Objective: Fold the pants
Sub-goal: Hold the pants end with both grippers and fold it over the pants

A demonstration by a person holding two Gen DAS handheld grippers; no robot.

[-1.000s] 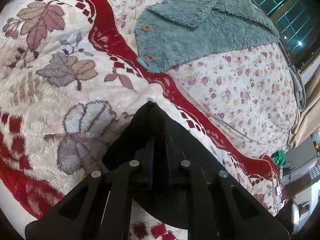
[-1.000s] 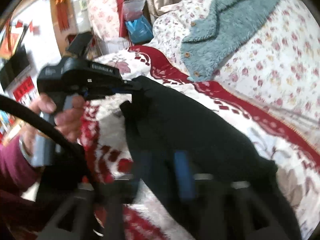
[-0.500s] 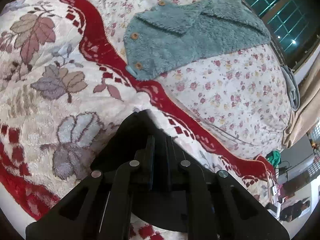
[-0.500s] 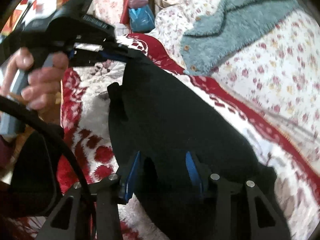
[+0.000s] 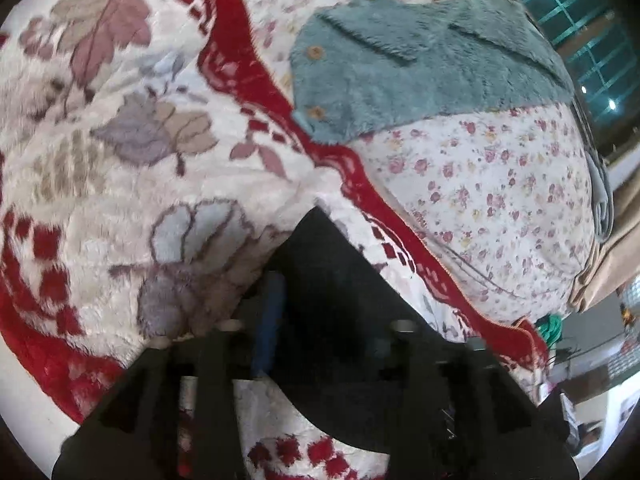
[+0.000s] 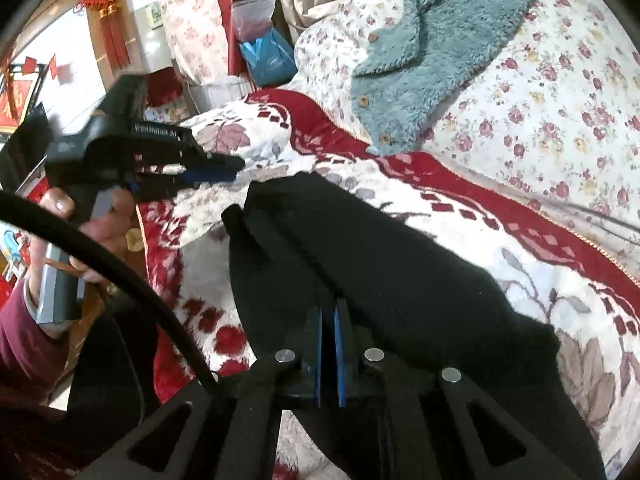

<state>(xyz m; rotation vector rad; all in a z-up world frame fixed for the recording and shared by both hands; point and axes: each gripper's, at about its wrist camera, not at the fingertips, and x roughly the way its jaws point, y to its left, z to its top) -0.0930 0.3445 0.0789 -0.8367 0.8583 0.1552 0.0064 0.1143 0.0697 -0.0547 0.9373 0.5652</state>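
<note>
I'm pinching the black pants (image 6: 360,264), lying along the blanket's (image 6: 560,264) red border, in my right gripper (image 6: 329,320) while my left gripper (image 6: 216,168) is hanging spread, seemingly empty, so the one-sided pull is risking the fold skewing.

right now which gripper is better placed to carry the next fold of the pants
Right, probably. The right gripper has its jaws shut on the near edge of the black fabric pants, while the left gripper hangs open beside the far corner, gripping nothing.
</note>
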